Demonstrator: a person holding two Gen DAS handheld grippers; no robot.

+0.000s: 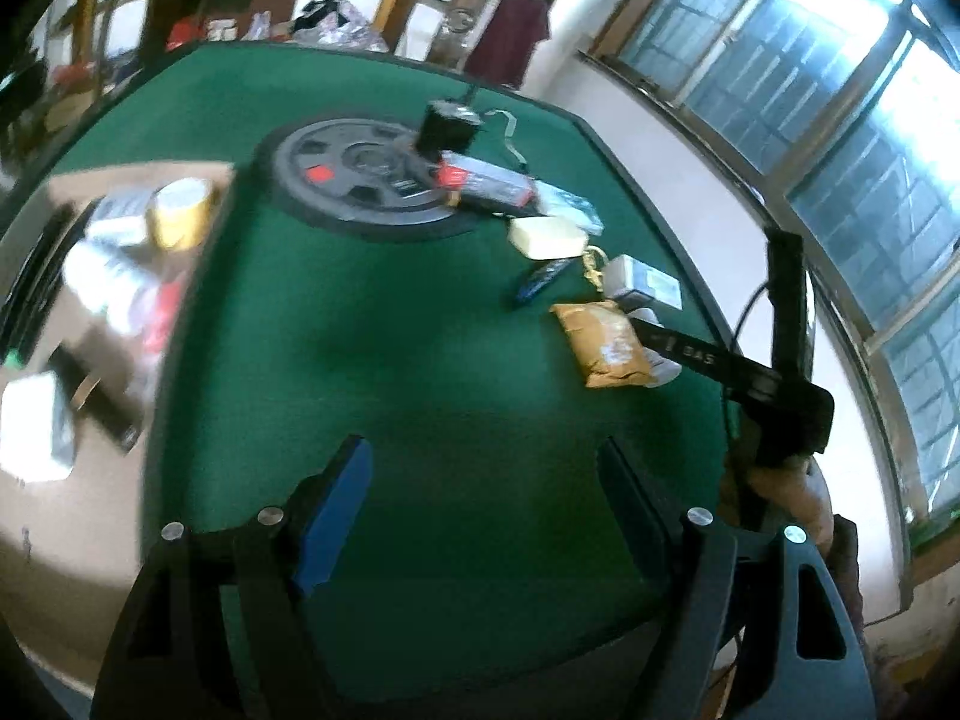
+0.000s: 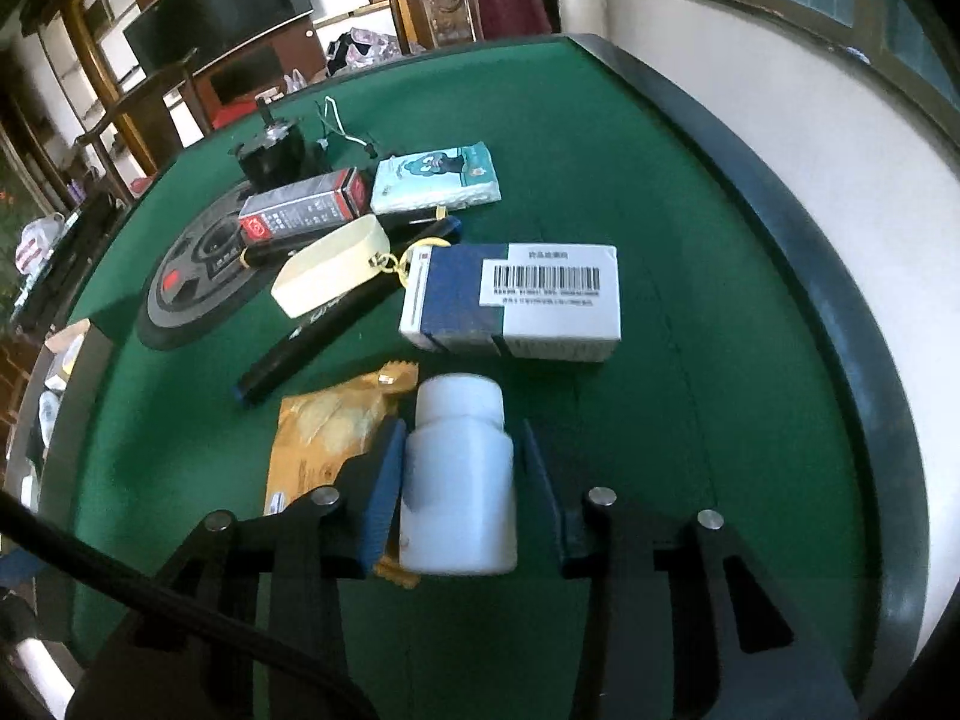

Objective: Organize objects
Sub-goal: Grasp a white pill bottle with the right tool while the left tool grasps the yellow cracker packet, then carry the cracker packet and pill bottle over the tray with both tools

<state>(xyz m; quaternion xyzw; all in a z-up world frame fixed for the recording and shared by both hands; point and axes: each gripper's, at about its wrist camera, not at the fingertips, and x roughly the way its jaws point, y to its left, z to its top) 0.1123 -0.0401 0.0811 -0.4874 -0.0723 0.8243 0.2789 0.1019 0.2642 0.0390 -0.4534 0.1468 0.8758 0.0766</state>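
Green felt worktop [image 2: 690, 192] with items in a loose cluster — sorting looks barely begun. The right claw [image 2: 459, 480] brackets a white bottle [image 2: 459, 468], grip uncertain, beside the pouch [image 2: 324, 438] and box [image 2: 516, 300]. The left claw [image 1: 480, 516] hangs wide, empty, over open felt — raised rim close at right.

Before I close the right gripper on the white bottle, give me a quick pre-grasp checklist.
1. White bottle sits between the right gripper fingers: ok.
2. Both pads touching the bottle: cannot tell; a gap shows on the right side.
3. Yellow snack packet clear of the left finger: not ok, it lies under it.
4. Barcode box apart from the bottle: ok.
5. Left gripper open, holding nothing, over the green table: ok.
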